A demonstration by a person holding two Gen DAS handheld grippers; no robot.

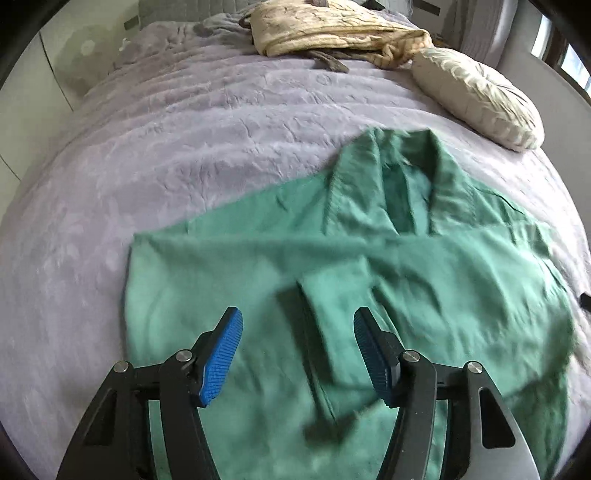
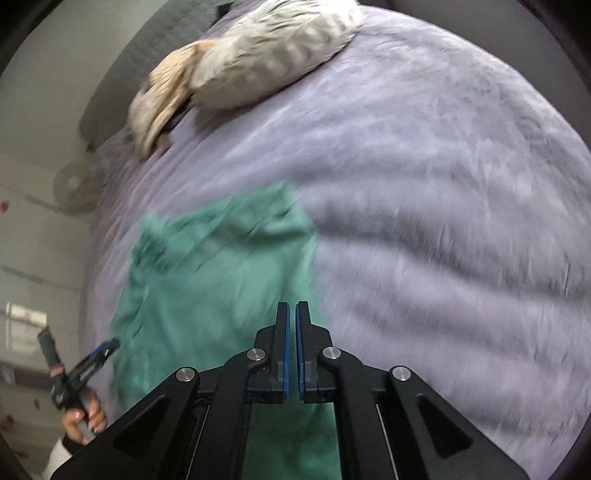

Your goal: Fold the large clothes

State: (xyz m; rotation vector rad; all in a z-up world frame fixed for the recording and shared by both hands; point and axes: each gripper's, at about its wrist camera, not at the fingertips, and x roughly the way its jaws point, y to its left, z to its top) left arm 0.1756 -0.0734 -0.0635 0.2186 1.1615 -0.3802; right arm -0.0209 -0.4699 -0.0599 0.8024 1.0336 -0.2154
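1. I see my left hand-held gripper (image 1: 297, 354) hovering over the green shirt (image 1: 369, 258), blue pads spread wide apart.
2. My right hand-held gripper (image 2: 291, 347) has its fingers nearly together, gripping nothing.
3. The shirt lies on the purple bed (image 1: 184, 147).

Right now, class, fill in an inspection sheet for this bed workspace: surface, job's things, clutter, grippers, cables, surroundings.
Surface: lilac bedspread, wrinkled.
Job's things: green shirt lying spread on it, collar away from the camera, one sleeve across the front.
Clutter: beige pillow; crumpled cream blanket.
Grippers: left gripper open above the shirt; right gripper nearly shut, narrow gap, whether it pinches cloth is unclear.
Cables: nothing seen.
Surroundings: pale wall; window.
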